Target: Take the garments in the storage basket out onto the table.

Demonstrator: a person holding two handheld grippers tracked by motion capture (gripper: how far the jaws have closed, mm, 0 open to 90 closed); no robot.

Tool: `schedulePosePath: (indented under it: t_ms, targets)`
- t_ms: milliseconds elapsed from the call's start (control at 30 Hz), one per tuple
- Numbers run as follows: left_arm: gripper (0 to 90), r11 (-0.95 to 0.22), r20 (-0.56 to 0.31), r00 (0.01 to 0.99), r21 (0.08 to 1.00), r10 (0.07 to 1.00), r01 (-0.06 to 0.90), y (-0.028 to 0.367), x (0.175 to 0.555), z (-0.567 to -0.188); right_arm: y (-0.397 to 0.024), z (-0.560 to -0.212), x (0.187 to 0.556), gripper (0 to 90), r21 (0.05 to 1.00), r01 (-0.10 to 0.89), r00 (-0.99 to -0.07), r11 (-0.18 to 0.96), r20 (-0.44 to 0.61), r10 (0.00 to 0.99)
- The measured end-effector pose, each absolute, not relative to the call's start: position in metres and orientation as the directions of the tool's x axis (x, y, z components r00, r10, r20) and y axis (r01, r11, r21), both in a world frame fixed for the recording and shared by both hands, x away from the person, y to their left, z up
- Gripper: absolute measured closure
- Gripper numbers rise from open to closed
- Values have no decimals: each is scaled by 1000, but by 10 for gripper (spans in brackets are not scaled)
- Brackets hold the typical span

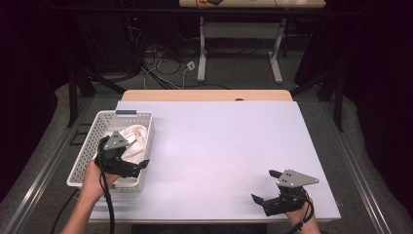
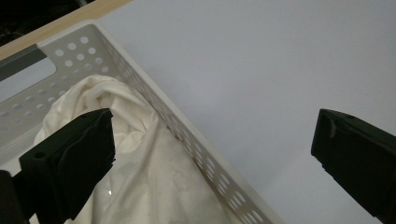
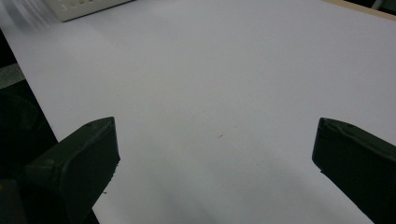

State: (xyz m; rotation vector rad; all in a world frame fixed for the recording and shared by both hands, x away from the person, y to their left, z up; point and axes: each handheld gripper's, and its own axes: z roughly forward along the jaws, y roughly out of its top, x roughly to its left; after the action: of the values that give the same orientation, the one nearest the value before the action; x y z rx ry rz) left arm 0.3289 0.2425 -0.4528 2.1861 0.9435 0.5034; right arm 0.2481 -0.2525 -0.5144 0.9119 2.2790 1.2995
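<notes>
White cloth (image 1: 132, 141) lies bunched in the perforated basket (image 1: 97, 127) at the table's (image 1: 219, 146) left edge.
High view: left gripper (image 1: 127, 165) hovers over it, released; right gripper (image 1: 265, 187) released, well apart. Left gripper view: jaws straddle the basket wall (image 2: 187, 140). Right gripper view: jaws spread above bare table.

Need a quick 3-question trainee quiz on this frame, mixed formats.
1. True or false: the white cloth lies inside the perforated basket.
2. Which tool hangs over the basket? A) left tool B) right tool
3. Fill in: both tools' jaws stand ____.

Key: 1 true. 2 A; the right tool is over the bare white table top, near the person's edge. 3 open, nothing between them.
</notes>
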Motion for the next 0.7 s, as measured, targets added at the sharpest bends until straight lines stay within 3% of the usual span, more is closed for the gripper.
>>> schedulePosePath:
  t_ms: [700]
  targets:
    - [0, -519, 67, 641, 654, 764, 551, 248, 374, -460, -253, -514, 249, 5, 855, 354, -734, 379, 3, 679]
